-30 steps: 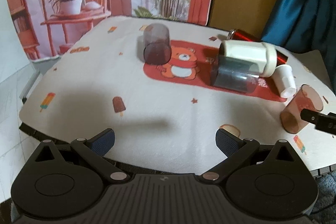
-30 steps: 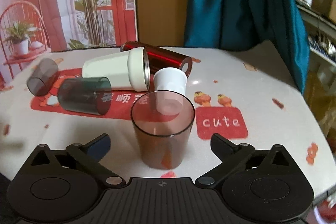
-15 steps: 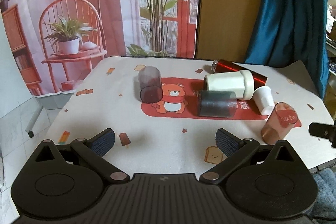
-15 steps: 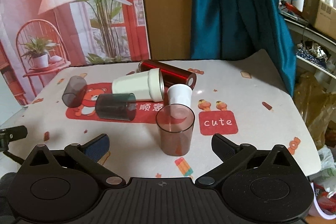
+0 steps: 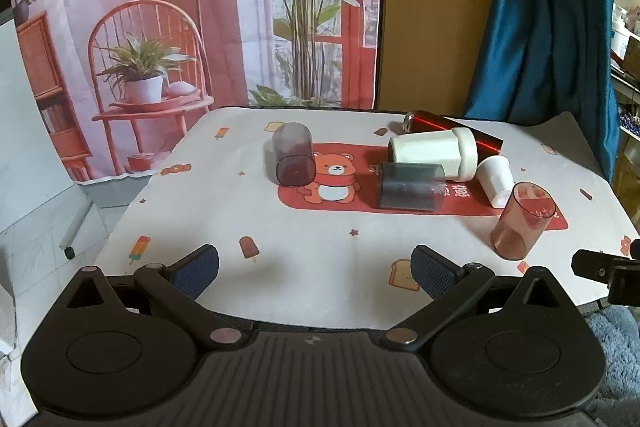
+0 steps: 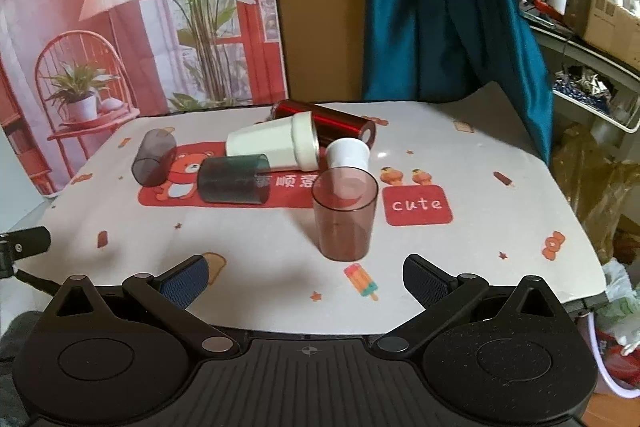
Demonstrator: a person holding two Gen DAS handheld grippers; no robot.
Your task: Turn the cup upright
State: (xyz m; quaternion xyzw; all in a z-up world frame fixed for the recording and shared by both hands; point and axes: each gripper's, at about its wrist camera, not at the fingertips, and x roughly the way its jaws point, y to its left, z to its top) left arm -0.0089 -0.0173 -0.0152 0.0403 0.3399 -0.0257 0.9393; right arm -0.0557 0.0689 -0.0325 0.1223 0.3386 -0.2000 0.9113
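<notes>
A clear reddish-brown cup (image 6: 345, 213) stands upright on the table, mouth up; it also shows in the left wrist view (image 5: 522, 220). My right gripper (image 6: 306, 277) is open and empty, pulled back from that cup near the table's front edge. My left gripper (image 5: 314, 269) is open and empty at the front edge, well left of it. Other cups lie on their sides: a grey one (image 5: 293, 160), a dark teal one (image 5: 410, 186), a big white one (image 5: 434, 152), a small white one (image 5: 496, 180) and a red metallic tumbler (image 5: 454, 130).
The table (image 5: 248, 215) has a white printed cloth with a red bear mat (image 5: 332, 183). A blue curtain (image 6: 448, 3) hangs behind. Shelves with clutter (image 6: 580, 7) stand to the right. The other gripper's tip shows at the right edge in the left wrist view (image 5: 600, 263).
Both grippers have pulled back and up from the table. The reddish-brown cup stays upright and free; the right gripper is farther from it than a second ago.
</notes>
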